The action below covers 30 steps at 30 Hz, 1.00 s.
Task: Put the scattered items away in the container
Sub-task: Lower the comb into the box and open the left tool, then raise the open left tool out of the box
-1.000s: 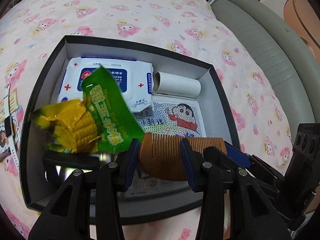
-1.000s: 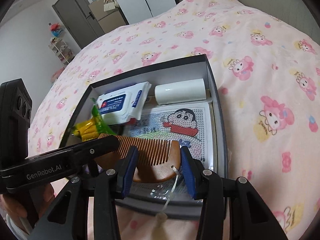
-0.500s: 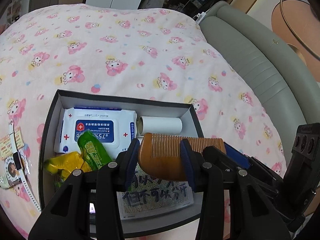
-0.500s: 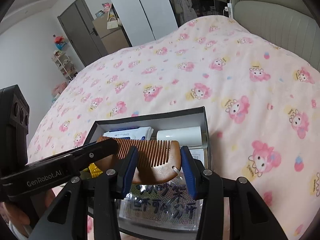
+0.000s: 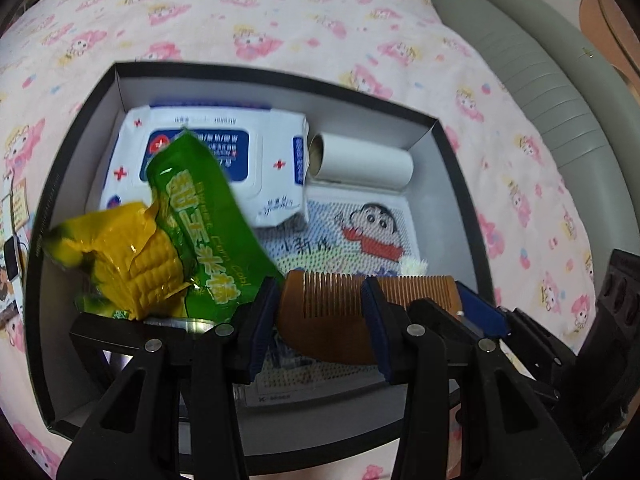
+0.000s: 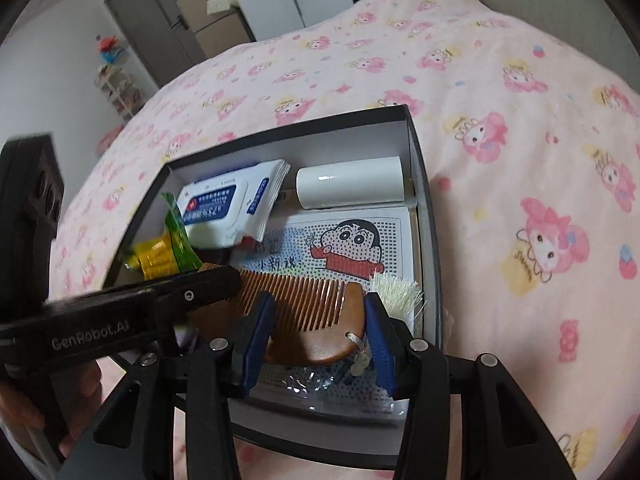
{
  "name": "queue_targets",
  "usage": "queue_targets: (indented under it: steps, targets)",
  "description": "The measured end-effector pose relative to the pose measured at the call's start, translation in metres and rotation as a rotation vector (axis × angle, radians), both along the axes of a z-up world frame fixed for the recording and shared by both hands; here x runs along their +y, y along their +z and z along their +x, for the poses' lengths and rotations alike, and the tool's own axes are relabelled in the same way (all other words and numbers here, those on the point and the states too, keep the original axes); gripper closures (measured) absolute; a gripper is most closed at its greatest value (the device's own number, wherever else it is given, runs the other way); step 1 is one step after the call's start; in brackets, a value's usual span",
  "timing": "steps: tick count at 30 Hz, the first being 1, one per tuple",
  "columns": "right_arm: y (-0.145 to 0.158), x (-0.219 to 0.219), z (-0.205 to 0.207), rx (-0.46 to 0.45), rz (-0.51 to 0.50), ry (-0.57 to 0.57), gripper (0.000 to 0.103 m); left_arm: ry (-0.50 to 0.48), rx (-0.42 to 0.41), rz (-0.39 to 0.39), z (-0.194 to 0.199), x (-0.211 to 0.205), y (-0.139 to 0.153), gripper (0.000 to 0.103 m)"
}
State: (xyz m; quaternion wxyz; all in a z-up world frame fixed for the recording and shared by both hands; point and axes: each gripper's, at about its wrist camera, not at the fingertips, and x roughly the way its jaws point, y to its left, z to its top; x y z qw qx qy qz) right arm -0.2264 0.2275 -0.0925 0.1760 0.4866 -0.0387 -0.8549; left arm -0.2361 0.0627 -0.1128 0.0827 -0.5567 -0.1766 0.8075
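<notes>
A wooden comb [image 5: 332, 312] is being gripped by 2 tools at once: the left tool [image 5: 320, 320] is being kept closed on the comb's left half, and the right tool [image 6: 316, 332] is being kept closed on its right half, near the small metal ring at the comb's end. The comb is being held just above the near part of an open black box [image 6: 420, 184], with its teeth pointing away from the tools. A pale tassel [image 6: 396, 290] is being seen just beyond the right finger of the right tool, inside the box. Ahead of the tools, a flat cartoon bead-art pack [image 6: 352, 240] is lying on the box floor, directly under the comb. Beyond it, a white paper roll [image 6: 350, 184] is lying against the far wall, and a wet-wipes packet [image 5: 212, 160] is lying to the left of the roll. A green and yellow corn packet [image 5: 160, 248] is leaning over the wipes, just ahead and left of the left tool. The box is being carried by a bed covered with a pink cartoon-print blanket [image 6: 520, 120], and a grey padded headboard [image 5: 540, 80] is being seen far to the right of the left tool.
</notes>
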Motion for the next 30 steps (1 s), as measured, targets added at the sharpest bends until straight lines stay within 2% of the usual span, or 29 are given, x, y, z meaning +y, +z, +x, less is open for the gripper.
queue_targets:
  steps: [4, 7, 9, 12, 19, 23, 30]
  targets:
    - [-0.003, -0.009, 0.000, 0.015, 0.085, 0.006, 0.060, 0.009, -0.022, -0.013, 0.002, 0.005, -0.006, 0.059]
    - [-0.003, -0.010, 0.002, 0.032, 0.083, -0.008, 0.060, 0.009, -0.009, -0.012, 0.004, 0.003, -0.004, 0.059]
    - [-0.003, -0.009, 0.004, 0.059, 0.080, -0.015, 0.060, 0.001, 0.014, -0.034, 0.006, 0.002, 0.000, 0.062]
    - [-0.002, -0.020, 0.011, 0.131, 0.157, -0.006, 0.060, -0.013, 0.026, -0.048, 0.008, 0.003, 0.001, 0.063]
    - [-0.017, -0.041, 0.008, 0.107, 0.316, 0.032, 0.059, -0.050, -0.050, -0.080, 0.002, 0.014, -0.016, 0.063]
    - [-0.019, -0.044, 0.005, 0.069, 0.360, 0.043, 0.057, -0.054, -0.114, -0.027, -0.003, 0.015, -0.026, 0.065]
    - [-0.017, -0.036, 0.015, 0.063, 0.324, 0.048, 0.057, -0.097, -0.170, 0.035, -0.005, 0.016, -0.032, 0.064]
